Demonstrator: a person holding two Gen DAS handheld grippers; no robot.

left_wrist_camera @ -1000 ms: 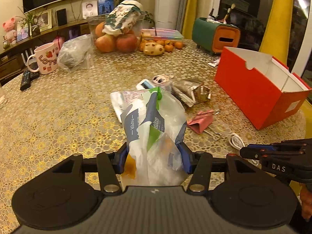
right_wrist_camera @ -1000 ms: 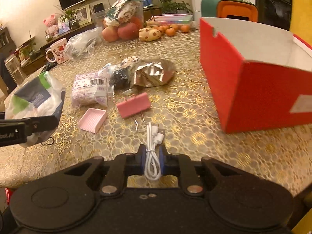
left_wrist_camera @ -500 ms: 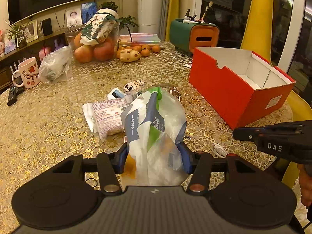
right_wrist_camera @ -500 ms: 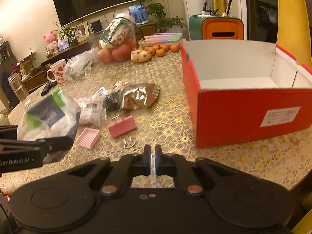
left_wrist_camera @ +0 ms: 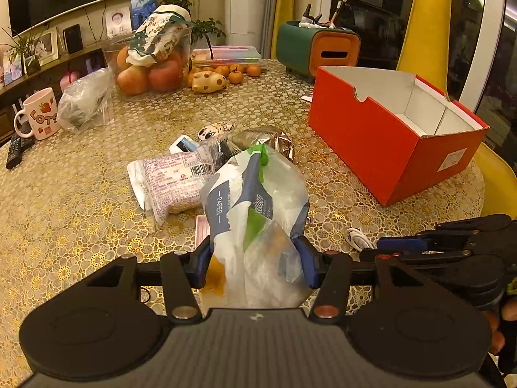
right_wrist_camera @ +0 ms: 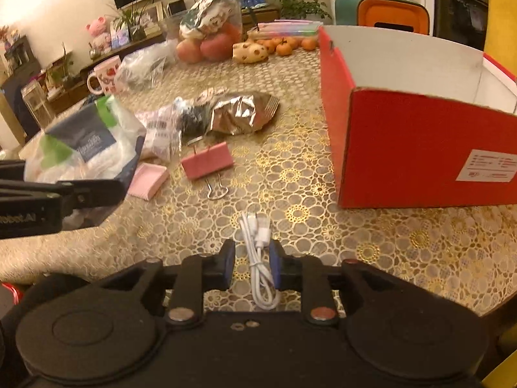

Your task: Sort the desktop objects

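The table is covered with a lace-patterned cloth in gold and white, which looks slightly glossy. The tissue pack has a thin, shiny plastic wrap with wrinkles, and the crumpled bag looks like silver foil, very reflective. The red box is matt cardboard, white inside, and the white cable is smooth plastic.

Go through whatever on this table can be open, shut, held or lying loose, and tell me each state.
Left gripper: shut on the tissue pack.
Right gripper: jaws just opened, white cable loose between them.
Red box: open, no lid.
Pink binder clip: lying loose.
Foil bag: crumpled.
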